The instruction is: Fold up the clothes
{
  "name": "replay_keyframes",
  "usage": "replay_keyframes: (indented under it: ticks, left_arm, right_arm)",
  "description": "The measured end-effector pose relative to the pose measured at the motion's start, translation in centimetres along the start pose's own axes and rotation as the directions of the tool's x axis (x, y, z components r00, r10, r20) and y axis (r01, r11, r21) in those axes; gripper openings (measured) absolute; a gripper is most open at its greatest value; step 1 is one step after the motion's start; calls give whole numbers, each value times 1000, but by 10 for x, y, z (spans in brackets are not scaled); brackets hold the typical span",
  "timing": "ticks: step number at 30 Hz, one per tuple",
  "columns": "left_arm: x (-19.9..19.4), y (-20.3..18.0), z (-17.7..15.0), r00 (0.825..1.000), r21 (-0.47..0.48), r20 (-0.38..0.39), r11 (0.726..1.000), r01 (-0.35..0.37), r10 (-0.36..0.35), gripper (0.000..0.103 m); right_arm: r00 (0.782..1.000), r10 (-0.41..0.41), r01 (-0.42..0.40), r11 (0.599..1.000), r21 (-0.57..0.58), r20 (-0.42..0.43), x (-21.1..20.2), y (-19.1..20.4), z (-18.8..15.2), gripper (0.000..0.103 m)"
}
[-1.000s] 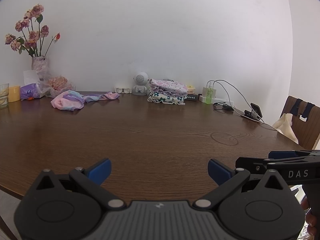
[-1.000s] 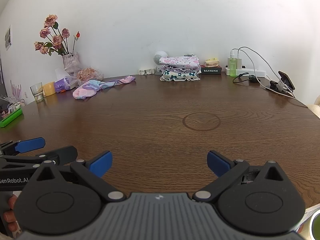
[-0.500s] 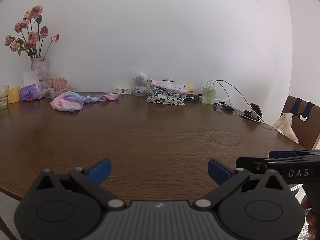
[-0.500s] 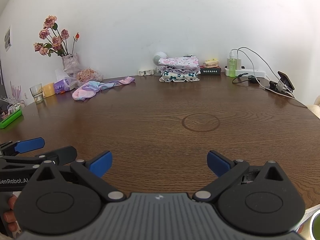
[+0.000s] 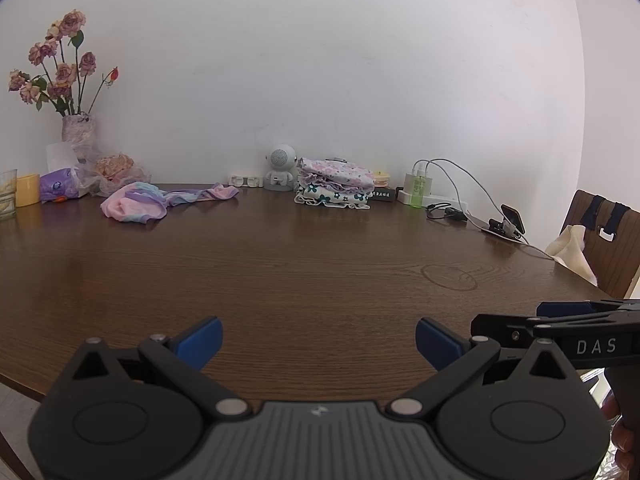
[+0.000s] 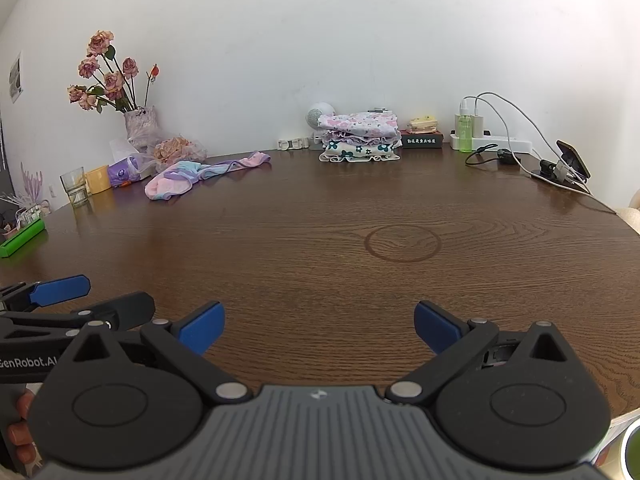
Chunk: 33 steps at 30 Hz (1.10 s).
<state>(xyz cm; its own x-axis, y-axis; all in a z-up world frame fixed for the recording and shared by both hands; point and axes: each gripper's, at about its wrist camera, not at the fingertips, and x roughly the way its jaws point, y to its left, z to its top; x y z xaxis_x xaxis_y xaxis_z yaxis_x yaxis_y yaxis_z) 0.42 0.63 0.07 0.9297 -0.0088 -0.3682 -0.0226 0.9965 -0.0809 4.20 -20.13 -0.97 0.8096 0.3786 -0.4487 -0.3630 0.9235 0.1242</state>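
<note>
Both grippers, left gripper (image 5: 318,340) and right gripper (image 6: 318,326), hover wide and empty at the table's (image 6: 320,216) near edge. 1 folded stack (image 6: 360,136) sits far centre; 1 crumpled pastel garment (image 6: 188,178), far left, seemingly remains to fold.

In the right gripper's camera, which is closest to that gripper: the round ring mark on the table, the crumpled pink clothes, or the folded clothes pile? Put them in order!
From the right gripper:
1. Ring mark, just ahead, slightly right.
2. Crumpled pink clothes, far left of the table.
3. Folded clothes pile, at the back edge by the wall.
</note>
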Motion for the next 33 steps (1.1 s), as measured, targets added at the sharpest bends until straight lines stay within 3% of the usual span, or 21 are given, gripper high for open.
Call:
replay_keyframes:
  ticks: [33]
  left_arm:
    - [1,4,0,1000,3,-1,1000,-11,11,103]
  right_arm:
    - [1000,12,-12,1000,-9,-12,3,3,-1,103]
